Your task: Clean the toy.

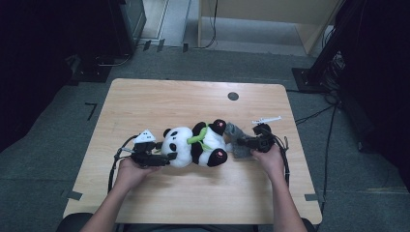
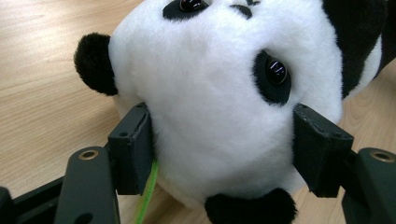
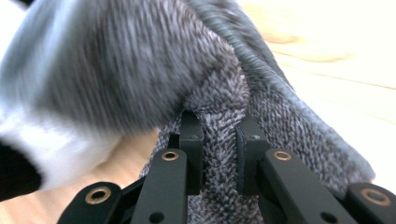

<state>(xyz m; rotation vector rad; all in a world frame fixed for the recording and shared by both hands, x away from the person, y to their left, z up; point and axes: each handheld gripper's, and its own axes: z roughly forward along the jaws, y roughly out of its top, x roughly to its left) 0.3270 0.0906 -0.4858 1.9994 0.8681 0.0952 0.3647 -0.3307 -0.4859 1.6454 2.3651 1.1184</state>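
1. Lying on its back near the middle of the wooden surface (image 1: 154,101), the toy panda (image 1: 196,145) had its white head toward the person's left and its feet toward the right.
2. The left tool (image 1: 167,157) gripped the panda's head; in the left gripper view its two black pads (image 2: 133,149) pressed into the white fur on either side, one just below an eye, with the jaws set fairly wide around the head.
3. A thin green strip (image 2: 147,193) ran down beside the left pad.
4. The right tool (image 1: 241,142) was clamped on a fold of the grey sock (image 1: 237,137); the right gripper view showed its jaws nearly together with the fuzzy knit pinched between them.
5. The sock lay just beside the panda's feet, touching the lower one as far as could be told.
6. A small white piece (image 1: 267,119) sat on the surface just beyond the right hand (image 1: 270,159).
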